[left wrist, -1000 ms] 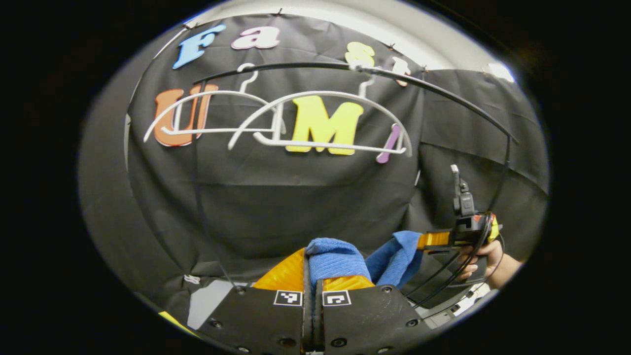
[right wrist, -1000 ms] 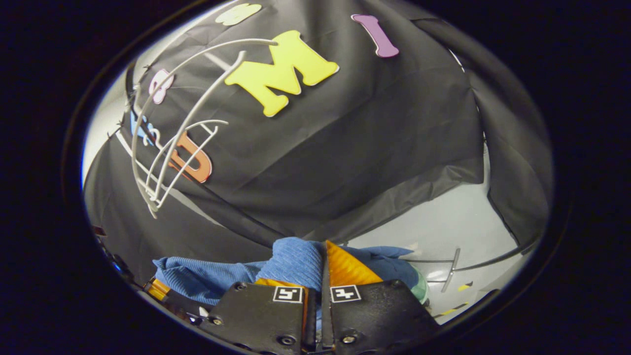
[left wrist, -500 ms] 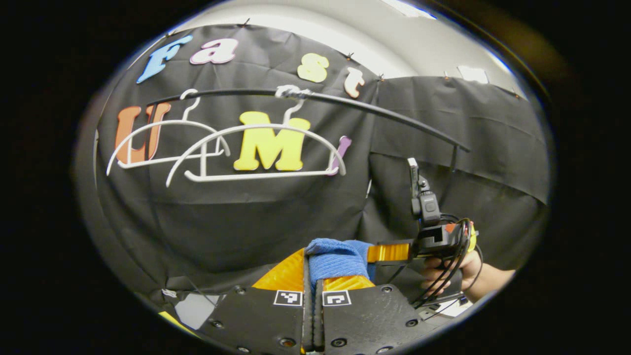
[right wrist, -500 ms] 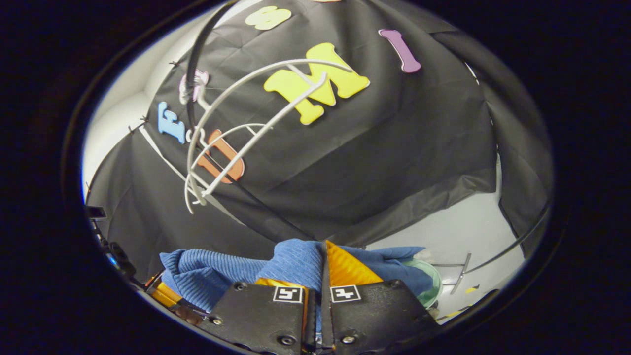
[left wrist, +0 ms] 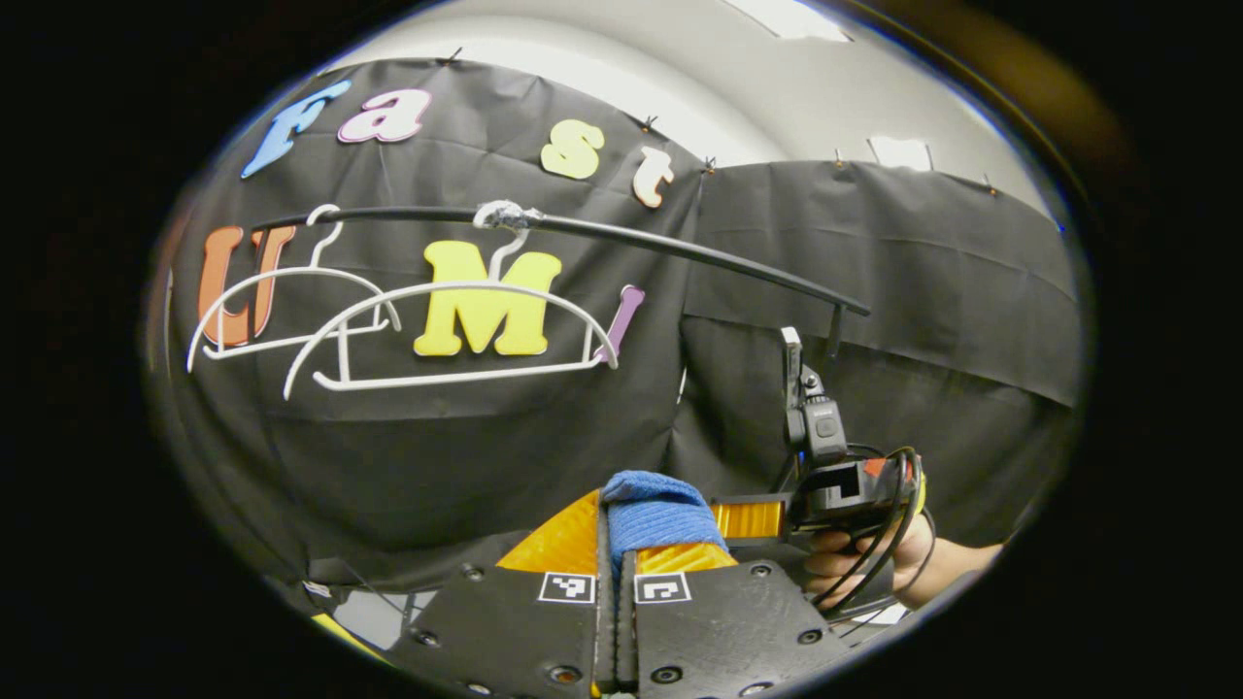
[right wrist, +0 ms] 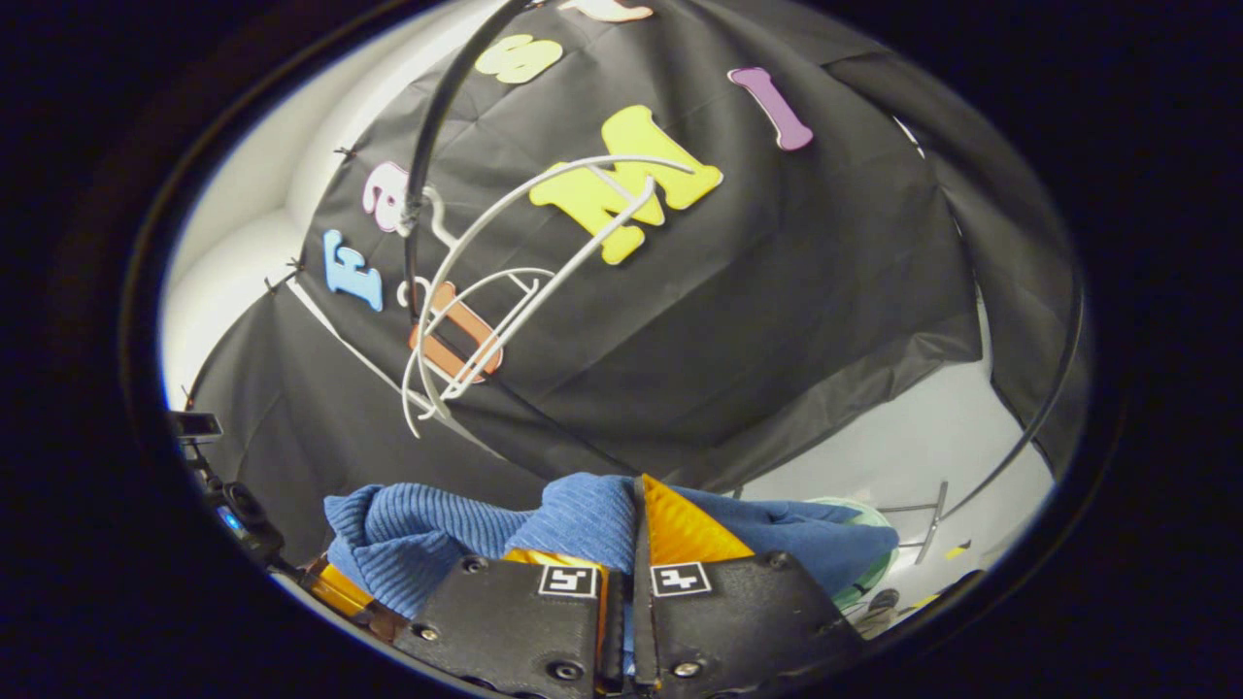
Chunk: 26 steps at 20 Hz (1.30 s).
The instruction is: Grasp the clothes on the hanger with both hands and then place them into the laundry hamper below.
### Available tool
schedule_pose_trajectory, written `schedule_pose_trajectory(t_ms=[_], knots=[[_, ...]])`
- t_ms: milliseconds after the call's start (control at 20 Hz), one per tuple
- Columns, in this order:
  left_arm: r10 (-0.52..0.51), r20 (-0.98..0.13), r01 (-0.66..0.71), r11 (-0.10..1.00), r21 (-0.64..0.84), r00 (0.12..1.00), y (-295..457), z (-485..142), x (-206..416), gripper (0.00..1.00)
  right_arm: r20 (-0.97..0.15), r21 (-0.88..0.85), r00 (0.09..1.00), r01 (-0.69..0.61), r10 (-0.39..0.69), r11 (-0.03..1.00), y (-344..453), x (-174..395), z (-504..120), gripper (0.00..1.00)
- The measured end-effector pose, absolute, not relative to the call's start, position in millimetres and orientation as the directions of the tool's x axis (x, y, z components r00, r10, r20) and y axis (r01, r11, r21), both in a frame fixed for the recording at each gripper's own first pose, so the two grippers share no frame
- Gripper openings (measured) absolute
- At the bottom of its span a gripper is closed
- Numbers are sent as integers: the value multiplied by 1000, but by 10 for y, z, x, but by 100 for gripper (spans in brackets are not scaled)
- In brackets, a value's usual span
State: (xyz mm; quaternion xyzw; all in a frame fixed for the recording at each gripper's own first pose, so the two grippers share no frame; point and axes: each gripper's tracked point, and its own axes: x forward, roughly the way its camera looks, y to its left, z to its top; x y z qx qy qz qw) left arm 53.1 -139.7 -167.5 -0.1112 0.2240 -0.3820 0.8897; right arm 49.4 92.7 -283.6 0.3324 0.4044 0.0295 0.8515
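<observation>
Two bare white hangers [left wrist: 456, 335] on rail [left wrist: 621, 238]; one blue garment [right wrist: 583, 519], both grippers clamping it.

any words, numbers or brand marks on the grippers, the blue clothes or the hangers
Left gripper: no text; its square markers carry black-and-white patterns, not letters.
Right gripper: likewise, only patterned marker squares.
Blue garment: no print or tag to be seen.
White hangers: bare, nothing written.
</observation>
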Motion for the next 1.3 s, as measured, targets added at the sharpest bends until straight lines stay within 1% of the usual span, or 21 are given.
schedule_pose_trajectory(t_ms=[50, 100, 150, 300, 350, 450, 600, 700, 800, 850, 900, 950, 1000, 1050, 1100, 1150, 1250, 1300], knots=[[-715, -337, 612, 699, -372, 612, -1373, -1782, 512, 7, -686, 594, 647, 235, 332, 770, 939, 447, -2953, 7], [-704, -360, 590, 710, -385, 612, -1362, -1902, 508, 1, -696, 599, 629, 242, 346, 763, 965, 419, -3066, 7], [-687, -383, 565, 726, -392, 617, -1335, -2023, 511, 7, -703, 602, 615, 246, 357, 760, 985, 406, -3187, 7], [-608, -484, 471, 794, -385, 629, -1164, -2523, 516, 7, -749, 579, 551, 275, 367, 768, 981, 338, -3650, 7], [-574, -525, 435, 819, -375, 628, -1083, -2725, 503, 1, -769, 571, 517, 289, 376, 769, 992, 293, -3840, 8], [-509, -603, 370, 861, -350, 614, -921, -3146, 449, 1, -811, 540, 442, 317, 383, 780, 939, 180, -4253, 7], [-425, -700, 293, 905, -309, 574, -764, -3738, 377, 1, -863, 482, 344, 342, 370, 806, 908, 52, -4760, 7], [-385, -741, 265, 922, -282, 550, -701, -4077, 348, 1, -894, 432, 288, 352, 343, 830, 856, 2, -5132, 7], [-350, -788, 226, 936, -270, 506, -660, -4405, 276, 1, -931, 354, 222, 353, 290, 866, 775, -83, -5457, 7], [-354, -807, 216, 935, -283, 472, -704, -4564, 241, 1, -946, 315, 190, 338, 263, 887, 734, -129, -5590, 8], [-334, -836, 200, 941, -272, 435, -740, -4703, 171, 1, -960, 272, 156, 322, 232, 907, 674, -198, -5668, 8], [-315, -863, 205, 946, -251, 396, -776, -4828, 95, 2, -969, 239, 131, 308, 207, 921, 616, -266, -5719, 10], [-310, -886, 236, 942, -238, 345, -886, -4884, 24, 2, -977, 207, 104, 294, 184, 933, 569, -310, -5716, 13], [-297, -907, 267, 938, -219, 299, -925, -4927, -73, 4, -983, 175, 109, 282, 150, 943, 489, -323, -5668, 29], [-285, -918, 299, 933, -200, 276, -923, -4949, -170, 7, -986, 143, 124, 269, 113, 952, 426, -314, -5642, 44], [-275, -927, 323, 928, -186, 255, -911, -4971, -241, 23, -986, 112, 147, 248, 77, 962, 326, -325, -5570, 60], [-303, -920, 347, 914, -207, 248, -1003, -4965, -359, 53, -980, 43, 200, 204, 1, 978, 142, -383, -5369, 76], [-315, -915, 355, 910, -216, 251, -1009, -4953, -362, 68, -974, 20, 224, 198, -25, 980, 113, -406, -5208, 75]])
